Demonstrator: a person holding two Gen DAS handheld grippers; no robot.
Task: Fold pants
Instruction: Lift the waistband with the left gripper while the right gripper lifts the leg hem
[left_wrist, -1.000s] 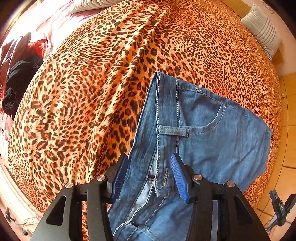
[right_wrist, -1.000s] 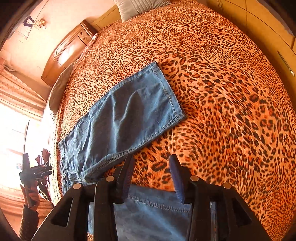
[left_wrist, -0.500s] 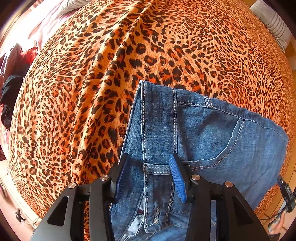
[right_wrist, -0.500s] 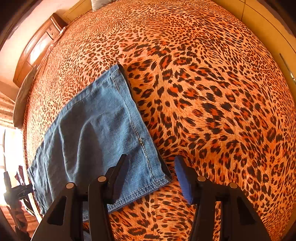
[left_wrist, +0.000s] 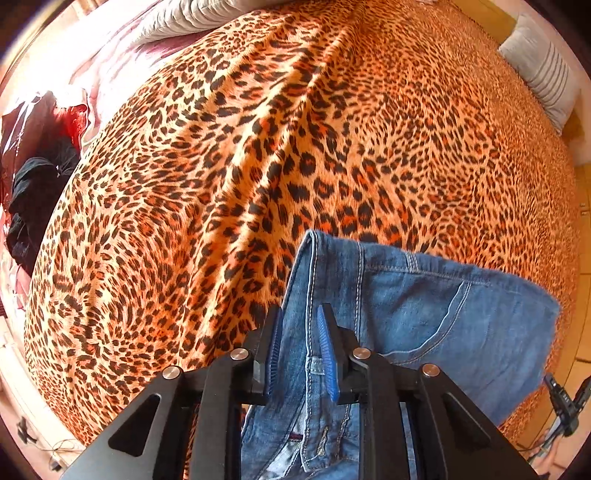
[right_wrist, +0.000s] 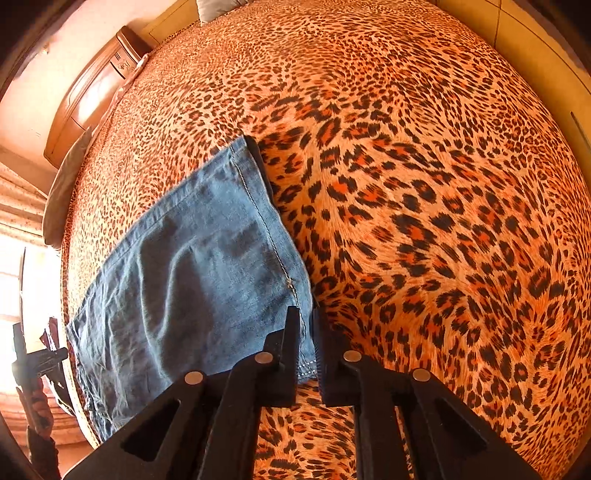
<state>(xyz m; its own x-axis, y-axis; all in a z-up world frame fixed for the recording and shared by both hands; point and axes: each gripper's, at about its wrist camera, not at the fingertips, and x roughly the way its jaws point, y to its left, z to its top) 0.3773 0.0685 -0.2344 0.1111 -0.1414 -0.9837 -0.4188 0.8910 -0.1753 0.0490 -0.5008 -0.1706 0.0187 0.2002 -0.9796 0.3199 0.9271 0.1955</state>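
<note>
Jeans (left_wrist: 424, 317) waistband partly hidden behind left gripper (left_wrist: 301, 332)

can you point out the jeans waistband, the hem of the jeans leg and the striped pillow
jeans waistband (left_wrist: 334, 266): left wrist view, top edge of the denim above the left claw.
jeans leg hem (right_wrist: 258, 206): right wrist view, on the stitched end of the leg.
striped pillow (left_wrist: 541, 72): left wrist view, middle of its striped face.

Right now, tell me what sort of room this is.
Most likely a bedroom. The jeans lie on a wide bed under a leopard-print bedspread, a striped pillow sits at one edge, and a wooden headboard stands against the wall.
</note>
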